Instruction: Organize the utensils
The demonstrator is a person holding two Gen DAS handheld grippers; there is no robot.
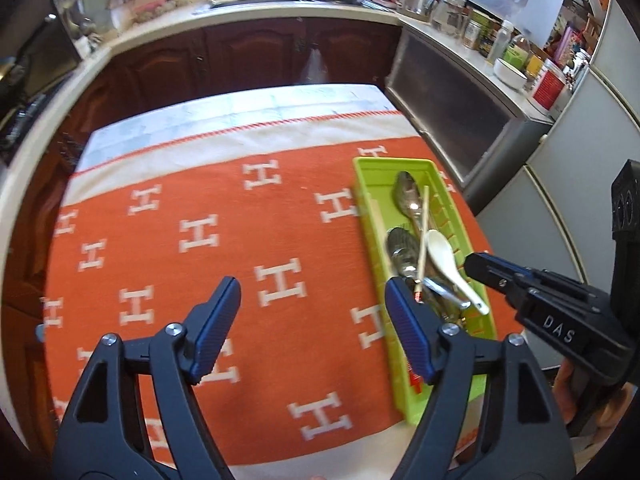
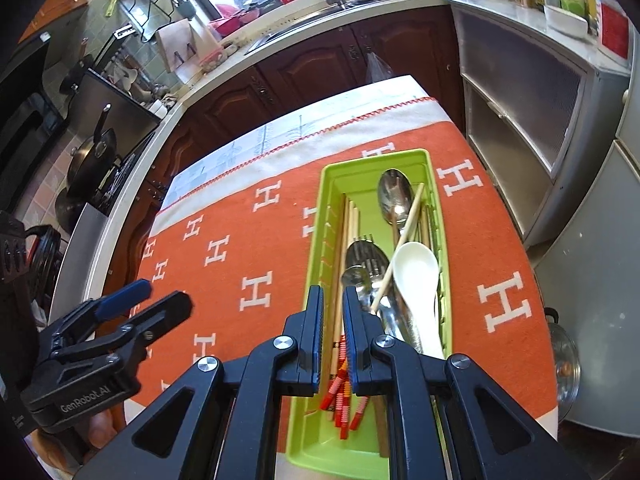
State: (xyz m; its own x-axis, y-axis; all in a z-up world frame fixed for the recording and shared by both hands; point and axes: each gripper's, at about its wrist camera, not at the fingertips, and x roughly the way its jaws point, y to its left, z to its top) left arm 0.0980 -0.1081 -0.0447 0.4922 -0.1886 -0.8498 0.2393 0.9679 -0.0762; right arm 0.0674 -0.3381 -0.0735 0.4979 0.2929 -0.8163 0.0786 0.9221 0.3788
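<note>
A green utensil tray lies on the orange cloth at the table's right side; it also shows in the left wrist view. In it lie metal spoons, a fork, a white ceramic spoon, one loose chopstick lying across them, and wooden chopsticks with red ends. My right gripper hovers over the tray's near end, jaws nearly closed with a narrow gap and nothing between them. My left gripper is open and empty over the cloth, left of the tray.
The orange cloth with white H marks covers the table. Dark wooden cabinets and a counter with sink stand beyond. A grey cabinet and fridge are to the right. A stove with pans is on the left.
</note>
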